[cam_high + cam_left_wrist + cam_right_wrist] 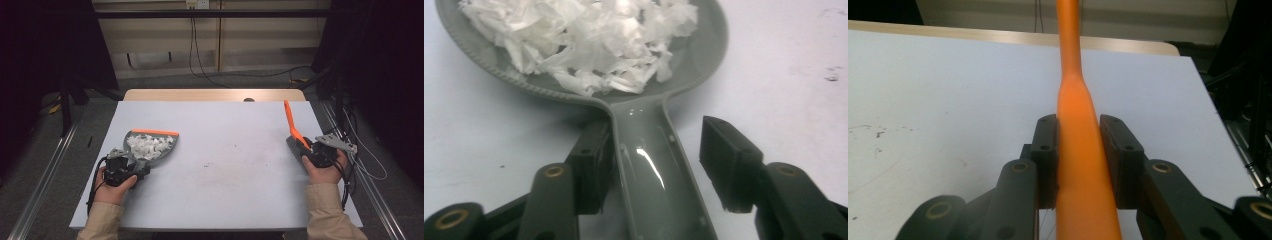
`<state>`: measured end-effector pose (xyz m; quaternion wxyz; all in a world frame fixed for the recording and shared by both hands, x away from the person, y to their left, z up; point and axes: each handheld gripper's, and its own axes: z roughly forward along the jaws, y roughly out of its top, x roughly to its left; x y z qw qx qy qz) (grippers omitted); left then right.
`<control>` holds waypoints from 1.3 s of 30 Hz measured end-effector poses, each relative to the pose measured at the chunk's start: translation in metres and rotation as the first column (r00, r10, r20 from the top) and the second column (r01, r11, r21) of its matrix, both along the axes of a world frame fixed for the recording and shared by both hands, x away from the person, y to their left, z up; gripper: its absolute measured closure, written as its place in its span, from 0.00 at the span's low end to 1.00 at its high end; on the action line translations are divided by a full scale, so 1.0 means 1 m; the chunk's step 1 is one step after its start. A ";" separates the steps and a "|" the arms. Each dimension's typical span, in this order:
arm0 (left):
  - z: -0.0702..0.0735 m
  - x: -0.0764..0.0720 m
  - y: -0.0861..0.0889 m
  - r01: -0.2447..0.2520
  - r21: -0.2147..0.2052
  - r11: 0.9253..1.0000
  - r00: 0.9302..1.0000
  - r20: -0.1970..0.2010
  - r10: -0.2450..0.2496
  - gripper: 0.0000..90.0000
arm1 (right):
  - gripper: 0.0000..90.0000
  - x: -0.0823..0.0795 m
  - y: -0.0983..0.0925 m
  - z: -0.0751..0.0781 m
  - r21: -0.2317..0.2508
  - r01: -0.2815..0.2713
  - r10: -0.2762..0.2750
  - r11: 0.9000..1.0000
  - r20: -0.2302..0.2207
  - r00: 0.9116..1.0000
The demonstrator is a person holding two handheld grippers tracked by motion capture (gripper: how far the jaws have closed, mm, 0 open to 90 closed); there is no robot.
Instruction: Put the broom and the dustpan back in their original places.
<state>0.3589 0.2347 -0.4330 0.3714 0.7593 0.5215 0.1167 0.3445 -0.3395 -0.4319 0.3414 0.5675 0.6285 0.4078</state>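
The dustpan (150,144) lies flat at the table's (215,200) left, its tray heaped with white paper scraps (589,40). Its handle (656,175) runs straight back between the left gripper's (122,170) jaws — one pad touches the handle's side, the other stands clear, so the grip is released. At the right edge, the right gripper (1080,145) is clenched on the orange brush handle (1075,125), which points up and away; the left hand is far nearer the pan.
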 end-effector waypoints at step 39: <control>0.014 -0.031 0.015 0.228 -0.174 0.958 0.926 0.343 -0.159 0.07 | 0.29 -0.052 0.039 -0.010 0.149 -0.281 0.285 0.948 -0.007 0.959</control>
